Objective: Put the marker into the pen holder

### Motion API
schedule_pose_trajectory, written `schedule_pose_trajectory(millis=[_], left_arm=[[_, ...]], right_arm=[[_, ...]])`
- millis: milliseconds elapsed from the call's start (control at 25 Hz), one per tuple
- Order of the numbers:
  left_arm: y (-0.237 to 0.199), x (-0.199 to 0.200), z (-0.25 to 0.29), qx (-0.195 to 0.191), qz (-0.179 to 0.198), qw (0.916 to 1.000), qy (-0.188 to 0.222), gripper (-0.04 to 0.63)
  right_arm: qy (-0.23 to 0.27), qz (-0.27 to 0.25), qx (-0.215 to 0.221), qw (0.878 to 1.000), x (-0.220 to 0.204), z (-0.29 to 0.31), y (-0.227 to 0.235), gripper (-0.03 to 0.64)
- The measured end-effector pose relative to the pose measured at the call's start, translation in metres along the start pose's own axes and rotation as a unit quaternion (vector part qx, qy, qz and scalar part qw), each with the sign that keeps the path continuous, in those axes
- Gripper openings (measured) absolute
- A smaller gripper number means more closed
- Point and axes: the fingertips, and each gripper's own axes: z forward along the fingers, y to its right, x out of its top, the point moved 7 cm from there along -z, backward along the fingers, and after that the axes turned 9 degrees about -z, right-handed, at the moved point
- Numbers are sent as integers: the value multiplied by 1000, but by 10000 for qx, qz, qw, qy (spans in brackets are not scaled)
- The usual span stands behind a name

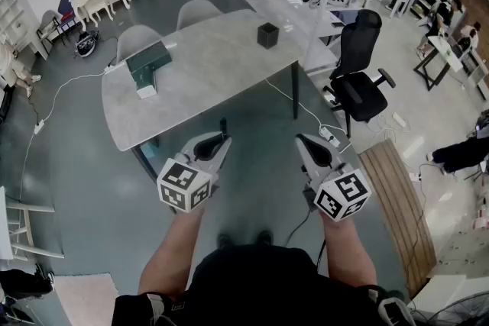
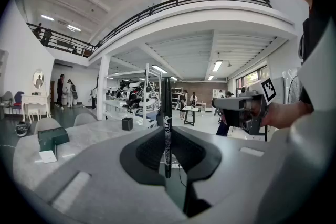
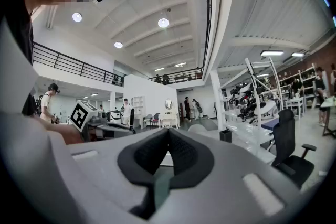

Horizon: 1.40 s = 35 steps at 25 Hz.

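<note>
On the left part of the grey table [image 1: 214, 80], a green box [image 1: 147, 62] is being shown lying near the edge. In front of the table and clear of it, the left gripper [image 1: 216, 145] is being held up in the air. Its jaws are being pressed together on a black marker [image 2: 166, 113], which is being gripped about its middle and kept upright, with its upper end rising above the jaws. The pen holder [image 1: 267, 35], a small black square cup, is being shown standing on the far side of the table, well apart from the marker. To the right, the right gripper [image 1: 307, 145] is being held at about the same height, its jaws being kept closed against each other with nothing between them. Further right, a black office chair [image 1: 359, 76] is being shown beside the table.
</note>
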Motion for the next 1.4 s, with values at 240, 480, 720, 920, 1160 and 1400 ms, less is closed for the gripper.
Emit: schedule_pose_trajectory(millis=[240, 480, 720, 920, 1160, 1400], left_arm=[[16, -9, 7, 37, -73, 10000, -38, 43], [34, -19, 20, 86, -149, 9998, -87, 43], [44, -22, 34, 83, -257, 9996, 52, 43], [33, -22, 59, -24, -279, 9996, -65, 43], [-11, -6, 111, -108, -258, 9996, -48, 43], [-85, 16, 178, -348, -341, 9988, 63, 43]], right_arm=[[3, 76, -22, 10000, -7, -18, 15, 0], [74, 127, 63, 9999, -9, -43, 36, 0], [56, 272, 115, 9995, -15, -52, 54, 2], [10, 374, 76, 9993, -21, -39, 72, 2], [-153, 445, 2, 9989, -29, 6, 110, 1], [-305, 516, -123, 9981, -35, 92, 157, 2]])
